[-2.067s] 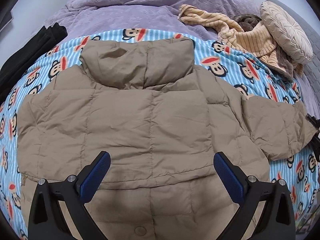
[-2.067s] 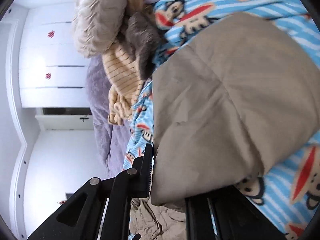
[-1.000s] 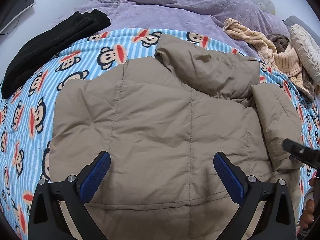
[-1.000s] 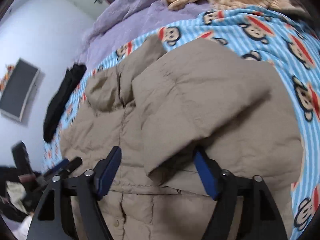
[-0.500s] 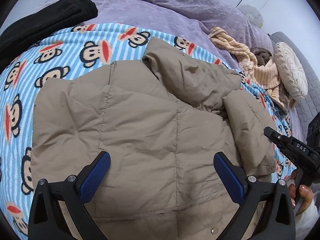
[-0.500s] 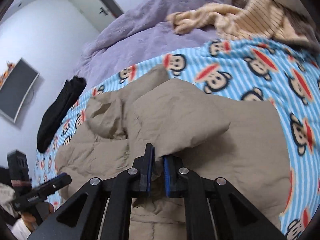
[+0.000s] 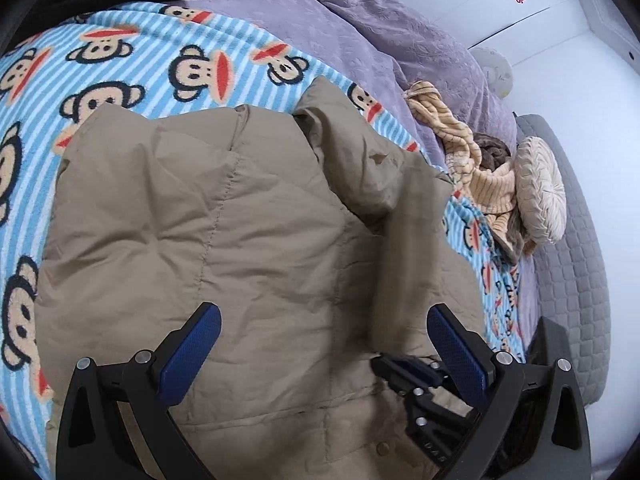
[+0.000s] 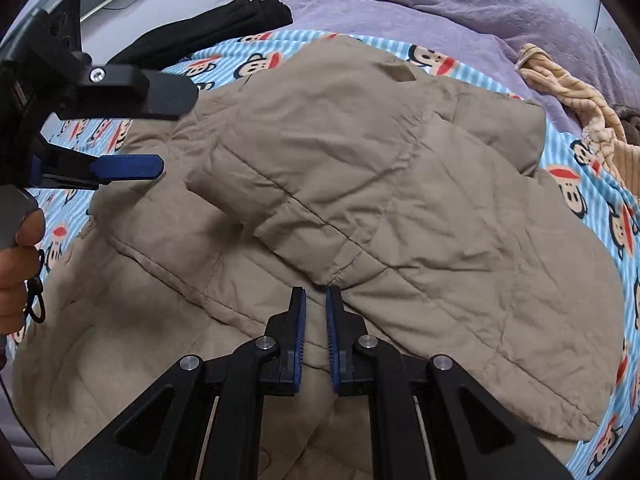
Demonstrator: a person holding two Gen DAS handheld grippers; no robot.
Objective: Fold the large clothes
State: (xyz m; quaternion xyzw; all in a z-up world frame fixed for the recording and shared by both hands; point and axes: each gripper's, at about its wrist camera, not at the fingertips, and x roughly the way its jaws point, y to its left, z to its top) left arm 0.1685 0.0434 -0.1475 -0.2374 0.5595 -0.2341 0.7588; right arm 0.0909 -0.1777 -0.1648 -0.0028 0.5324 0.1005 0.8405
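A tan puffer jacket (image 7: 224, 232) lies back-up on a blue striped monkey blanket (image 7: 120, 68). Its right sleeve (image 8: 344, 184) is folded across the jacket's back (image 8: 168, 300). My right gripper (image 8: 316, 296) is shut on the sleeve's cuff at its fingertips; in the left wrist view it (image 7: 404, 372) shows low near the hem, and the sleeve (image 7: 404, 248) above it is blurred. My left gripper (image 7: 324, 340) hovers open over the lower back with nothing between its fingers; in the right wrist view it (image 8: 160, 132) hangs over the jacket's left shoulder.
A purple duvet (image 7: 360, 20) covers the far side of the bed. A black garment (image 8: 208, 28) lies at the far left. Beige striped clothes (image 7: 464, 140) and a round cushion (image 7: 540, 196) sit at the right by a grey quilted headboard (image 7: 576, 264). A hand (image 8: 16, 264) holds the left gripper.
The right gripper took hold of the outstretched sleeve and carried it leftward onto the jacket's back. The left gripper stayed open and drifted toward the jacket's right side.
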